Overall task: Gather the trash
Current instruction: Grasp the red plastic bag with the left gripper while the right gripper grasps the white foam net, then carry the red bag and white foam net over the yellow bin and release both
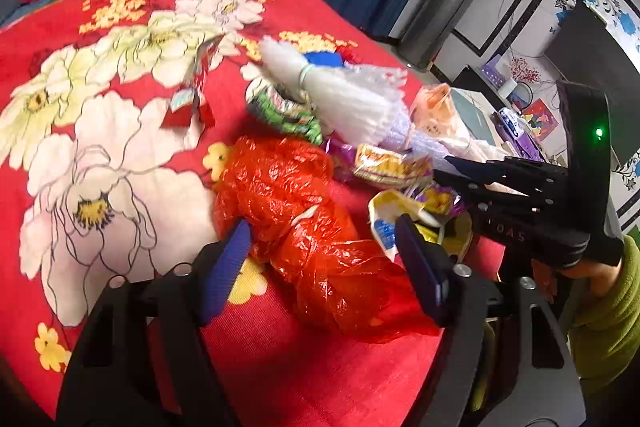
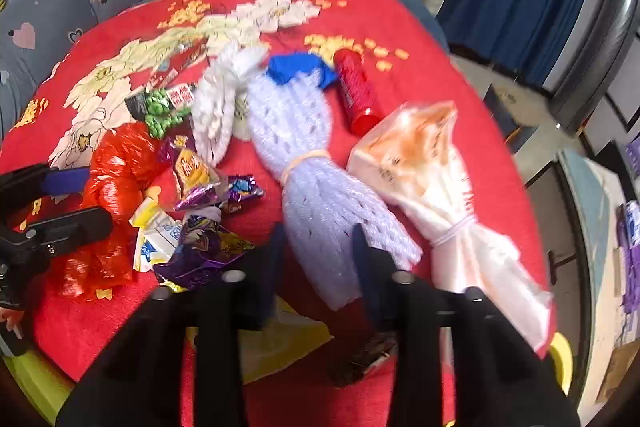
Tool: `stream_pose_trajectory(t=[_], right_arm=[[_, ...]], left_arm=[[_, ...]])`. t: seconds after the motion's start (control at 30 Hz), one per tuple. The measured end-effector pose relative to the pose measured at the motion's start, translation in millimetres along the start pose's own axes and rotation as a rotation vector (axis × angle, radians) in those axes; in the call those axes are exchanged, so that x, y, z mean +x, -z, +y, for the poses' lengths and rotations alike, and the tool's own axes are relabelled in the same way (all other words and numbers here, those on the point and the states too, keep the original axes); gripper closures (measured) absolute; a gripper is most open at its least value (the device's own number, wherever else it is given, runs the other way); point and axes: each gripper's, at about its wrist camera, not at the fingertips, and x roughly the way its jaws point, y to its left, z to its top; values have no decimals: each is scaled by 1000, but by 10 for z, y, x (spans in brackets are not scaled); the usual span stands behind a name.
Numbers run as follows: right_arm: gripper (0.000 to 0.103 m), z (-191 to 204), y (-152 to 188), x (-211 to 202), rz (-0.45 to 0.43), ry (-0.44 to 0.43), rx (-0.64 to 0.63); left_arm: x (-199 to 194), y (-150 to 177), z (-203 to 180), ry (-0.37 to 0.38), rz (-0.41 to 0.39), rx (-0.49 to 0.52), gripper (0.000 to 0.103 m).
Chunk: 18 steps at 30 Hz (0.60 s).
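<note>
Trash lies heaped on the red floral blanket (image 1: 132,307), where we keep our left tool (image 1: 320,263) spread astride the crumpled red plastic bag (image 1: 304,227) and our right tool (image 2: 320,239) narrowed around the lavender foam net sleeve (image 2: 316,195), squeezing mid-bundle.

Crinkly glossy plastic red bag (image 1: 304,227) lies on a fuzzy matt cloth blanket (image 1: 120,187) beside shiny foil wrappers (image 2: 200,251).
</note>
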Motion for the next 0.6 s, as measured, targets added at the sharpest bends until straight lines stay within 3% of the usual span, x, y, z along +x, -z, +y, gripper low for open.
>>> stream_pose_trajectory(t=[0.13, 0.37, 0.6], right_arm=[[86, -13, 1, 7, -7, -33, 32], [88, -12, 34, -225, -88, -89, 76], [88, -15, 65, -547, -189, -98, 106]], left_arm=[[28, 48, 70, 1, 31, -23, 50], [-32, 98, 162, 39, 44, -52, 66], [-264, 95, 174, 46, -11, -50, 71]])
